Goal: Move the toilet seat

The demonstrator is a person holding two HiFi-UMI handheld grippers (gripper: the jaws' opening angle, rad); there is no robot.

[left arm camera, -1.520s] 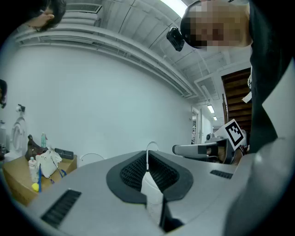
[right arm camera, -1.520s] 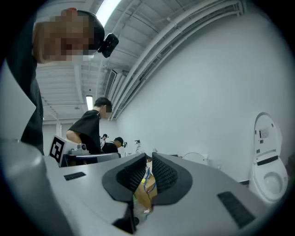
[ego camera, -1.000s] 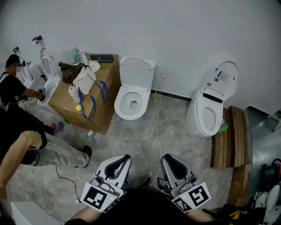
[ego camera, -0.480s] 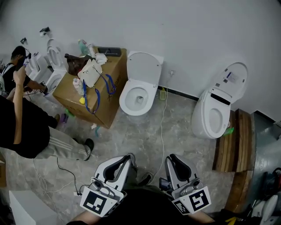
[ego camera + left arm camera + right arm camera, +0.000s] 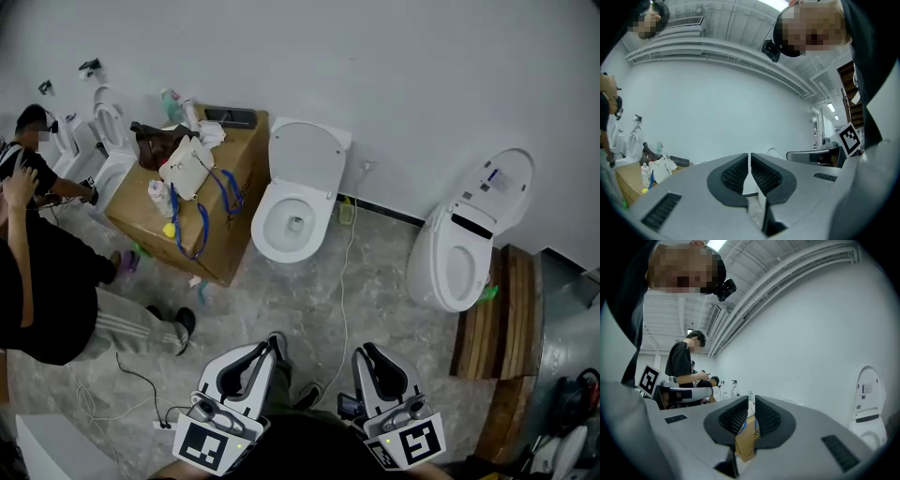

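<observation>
Well back from the toilet (image 5: pixel 307 161), left gripper (image 5: pixel 274 339) and right gripper (image 5: pixel 362 352) level, fingers (image 5: pixel 735 172) clenched, empty.

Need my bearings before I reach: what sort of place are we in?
Probably a workshop or test room, not a working bathroom: the white toilet and a second toilet stand unenclosed along a bare wall, beside a cluttered cardboard box and stacked wooden boards.
</observation>
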